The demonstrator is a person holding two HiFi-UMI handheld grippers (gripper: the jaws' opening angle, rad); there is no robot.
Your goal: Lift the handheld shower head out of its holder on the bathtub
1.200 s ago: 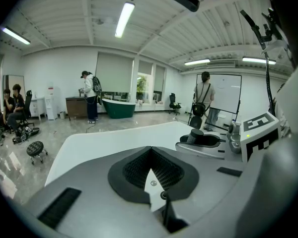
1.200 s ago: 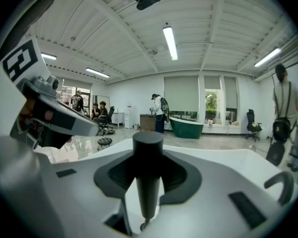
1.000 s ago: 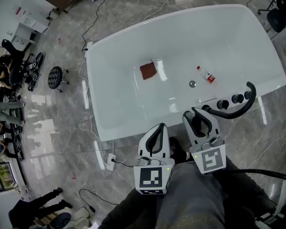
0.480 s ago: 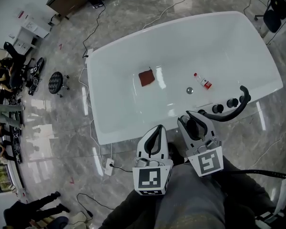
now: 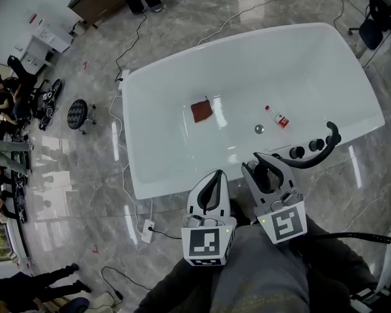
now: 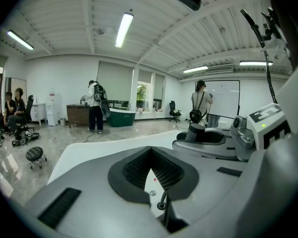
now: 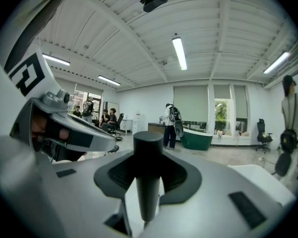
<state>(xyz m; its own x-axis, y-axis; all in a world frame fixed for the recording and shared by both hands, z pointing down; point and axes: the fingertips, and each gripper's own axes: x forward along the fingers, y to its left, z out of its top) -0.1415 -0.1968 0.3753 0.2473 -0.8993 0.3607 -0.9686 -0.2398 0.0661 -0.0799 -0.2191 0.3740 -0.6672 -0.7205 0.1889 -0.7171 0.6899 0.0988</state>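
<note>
The right hand-held gripper (image 5: 267, 167) has risen slightly. It points near level, clamped on the smooth black curved shower head (image 5: 316, 156). The left hand-held gripper (image 5: 213, 178) beside it is closed and empty.

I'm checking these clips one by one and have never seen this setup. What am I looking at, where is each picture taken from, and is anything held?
No robot here: a person holds a two-jaw gripper in each hand. The top-down picture comes from a camera on the person's head; the other two come from cameras riding on each gripper, looking along its jaws. Below stands a white bathtub. In it lie a brown cloth, a small red-and-white bottle and the drain; black knobs sit on its near rim. The right gripper is closed on the black handle of the shower head, which curves toward the knobs. The left gripper is shut and empty, beside it. Whether the shower head is clear of its holder cannot be told.
</note>
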